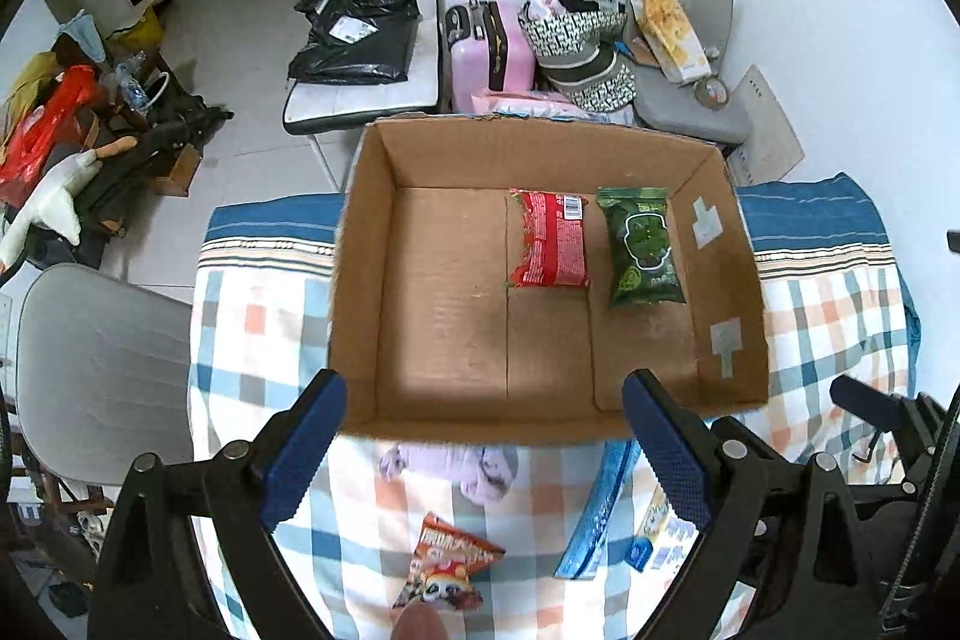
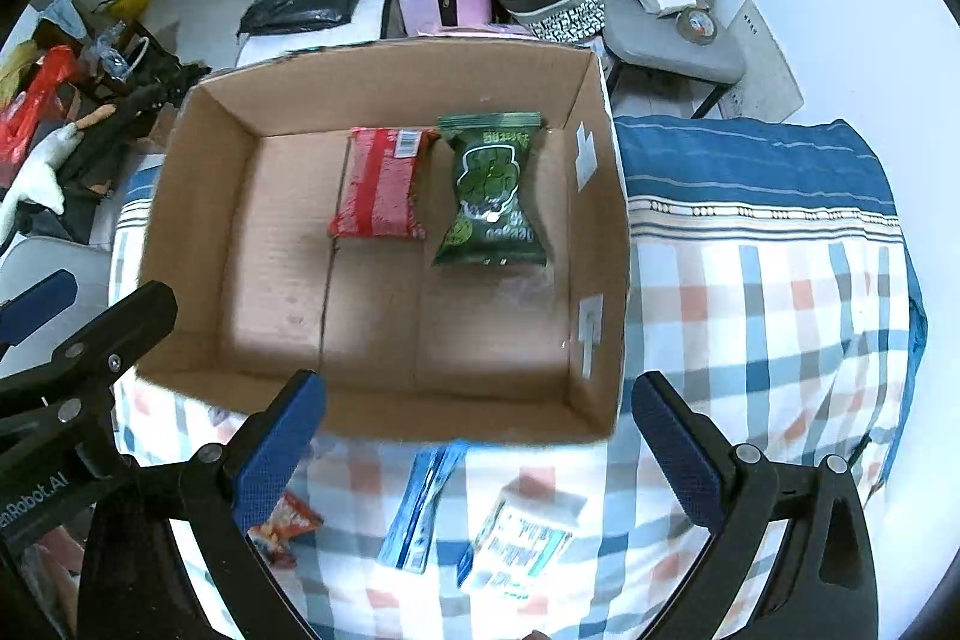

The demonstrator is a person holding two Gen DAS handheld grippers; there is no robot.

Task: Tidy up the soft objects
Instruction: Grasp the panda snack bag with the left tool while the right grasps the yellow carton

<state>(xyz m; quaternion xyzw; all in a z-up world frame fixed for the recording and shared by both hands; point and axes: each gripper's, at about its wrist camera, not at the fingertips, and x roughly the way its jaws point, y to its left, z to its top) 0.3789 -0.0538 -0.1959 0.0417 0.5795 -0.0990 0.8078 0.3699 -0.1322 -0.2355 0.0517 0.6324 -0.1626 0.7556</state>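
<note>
Brown corrugated cardboard fills the space ahead of both sets of jaws: an open box (image 1: 360,280) sits on a checked cloth (image 1: 252,316), its near wall rising just beyond the fingertips and standing between them and the box floor. The left gripper (image 1: 483,436) has its jaws spread wide and holds nothing; the right gripper (image 2: 480,430) is likewise wide and empty. Far ahead of the jaws, on the creased box floor, a flat red packet (image 1: 549,238) and a puffy green packet (image 1: 642,247) lie side by side, close together near the back wall. White tape patches (image 1: 726,343) mark the right inner wall.

Below and between the left jaws, outside the box, lie a crumpled lilac soft item (image 1: 456,463) against the near wall and a glossy orange snack bag (image 1: 447,571). A thin blue packet (image 2: 420,508) lies between the right jaws, with a blurred white and green packet (image 2: 522,538) beside it. Beyond the box stand a pink suitcase (image 1: 489,52), a grey chair (image 1: 690,40) and a white cushioned chair (image 1: 366,16) bearing a black plastic bag (image 1: 354,34).
</note>
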